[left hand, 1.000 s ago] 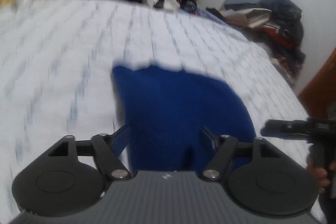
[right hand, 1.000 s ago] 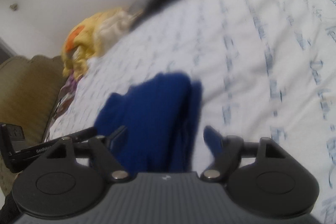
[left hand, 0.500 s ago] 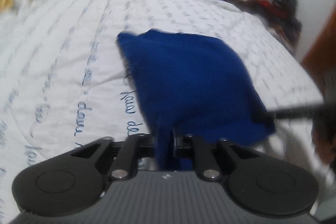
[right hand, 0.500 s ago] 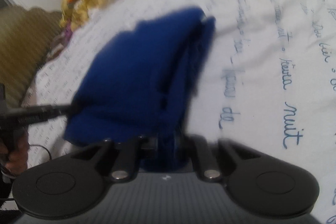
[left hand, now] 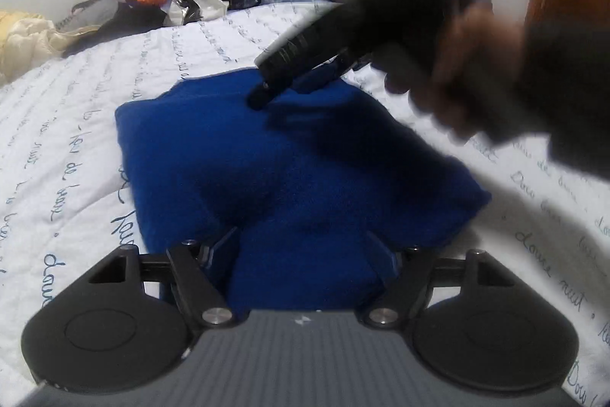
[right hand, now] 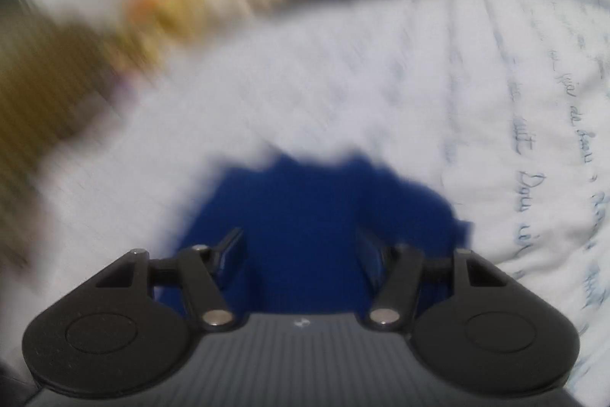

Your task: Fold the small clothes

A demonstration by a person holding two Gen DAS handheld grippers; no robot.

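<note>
Now my left gripper (left hand: 305,246) just reopened, jaws wide over folded blue cloth (left hand: 267,159) on the bed (left hand: 76,124), right gripper (right hand: 301,246) likewise, tilted down.

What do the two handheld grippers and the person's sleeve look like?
Left gripper: matte black, two round side discs, silver pivot screws, ribbed grey body, bluish fingers. Right gripper looks identical; from outside, a green light glows on top. The sleeve is dark.

"nuit" on bedspread (left hand: 95,124)
</note>
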